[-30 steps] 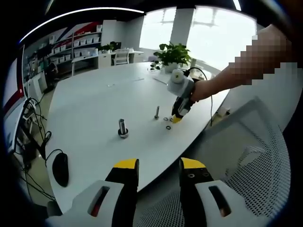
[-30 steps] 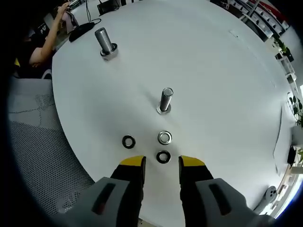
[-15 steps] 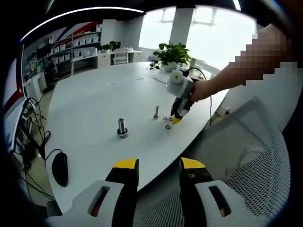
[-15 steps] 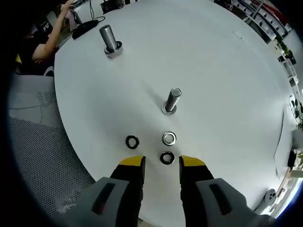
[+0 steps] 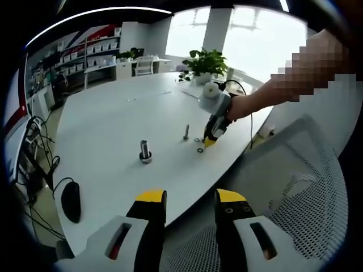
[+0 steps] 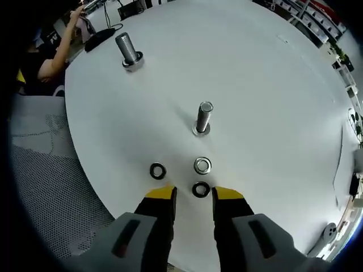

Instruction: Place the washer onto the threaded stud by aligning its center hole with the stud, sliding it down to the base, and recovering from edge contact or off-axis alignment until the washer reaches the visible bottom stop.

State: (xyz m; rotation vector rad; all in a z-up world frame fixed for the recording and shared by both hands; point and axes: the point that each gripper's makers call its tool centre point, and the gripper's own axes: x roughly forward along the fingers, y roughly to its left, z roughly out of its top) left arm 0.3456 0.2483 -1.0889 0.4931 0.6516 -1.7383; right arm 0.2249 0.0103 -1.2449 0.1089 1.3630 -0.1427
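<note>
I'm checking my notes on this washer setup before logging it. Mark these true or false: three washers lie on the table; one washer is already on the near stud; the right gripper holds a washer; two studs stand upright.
1. Three washers lie on the table. True: left washer, middle washer, near washer.
2. One washer is already on the near stud. False: all three lie flat on the table.
3. The right gripper holds a washer. False: it is open, the near washer between its tips.
4. Two studs stand upright. True: the far stud too.

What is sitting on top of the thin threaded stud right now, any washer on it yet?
No washer shows on the thin stud; its shaft and top look bare. Three washers lie flat on the table, one between the right tool jaws.
</note>
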